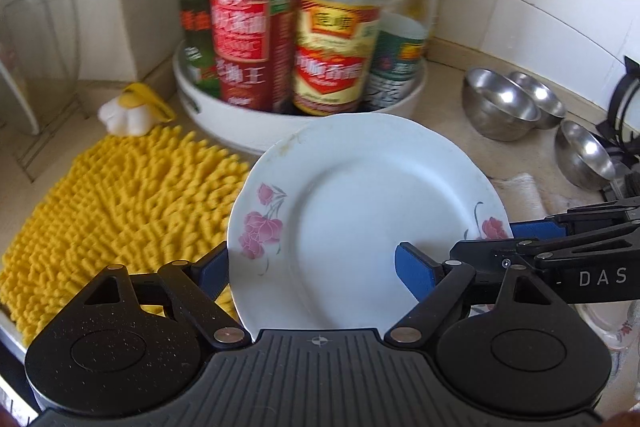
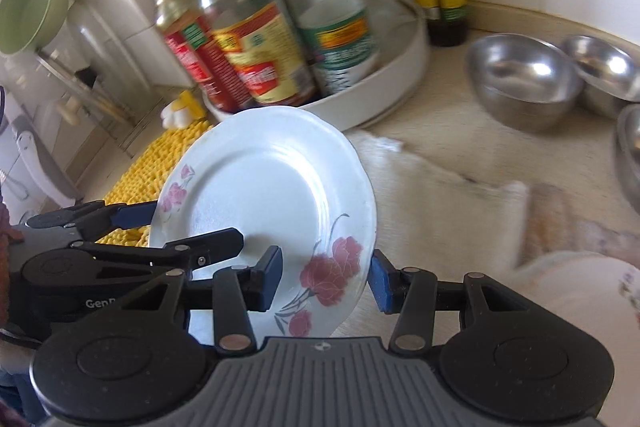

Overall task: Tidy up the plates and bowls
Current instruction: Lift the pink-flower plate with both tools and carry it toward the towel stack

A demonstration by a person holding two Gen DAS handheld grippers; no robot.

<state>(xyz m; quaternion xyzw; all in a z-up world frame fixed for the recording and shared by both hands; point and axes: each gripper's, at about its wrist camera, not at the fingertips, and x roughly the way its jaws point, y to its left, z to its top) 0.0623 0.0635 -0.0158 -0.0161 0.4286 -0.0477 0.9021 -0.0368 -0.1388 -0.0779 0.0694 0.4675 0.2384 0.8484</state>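
A white plate with pink flowers (image 1: 360, 211) is held in the air over the counter, tilted; it also shows in the right wrist view (image 2: 264, 195). My left gripper (image 1: 312, 269) has one blue pad on the plate's face and one behind its left rim. My right gripper (image 2: 326, 279) straddles the plate's near right rim, one pad on each side. Each gripper shows in the other's view, the right one (image 1: 532, 239) and the left one (image 2: 180, 231). Three steel bowls (image 1: 500, 105) (image 2: 524, 79) sit on the counter at the right.
A white round tray (image 1: 224, 115) (image 2: 372, 99) of sauce bottles stands behind the plate. A yellow chenille mat (image 1: 112, 203) (image 2: 132, 187) lies at the left. A white cloth (image 2: 440, 195) lies under the plate. Another flowered dish (image 2: 580, 307) is at the lower right. Tiled walls close the corner.
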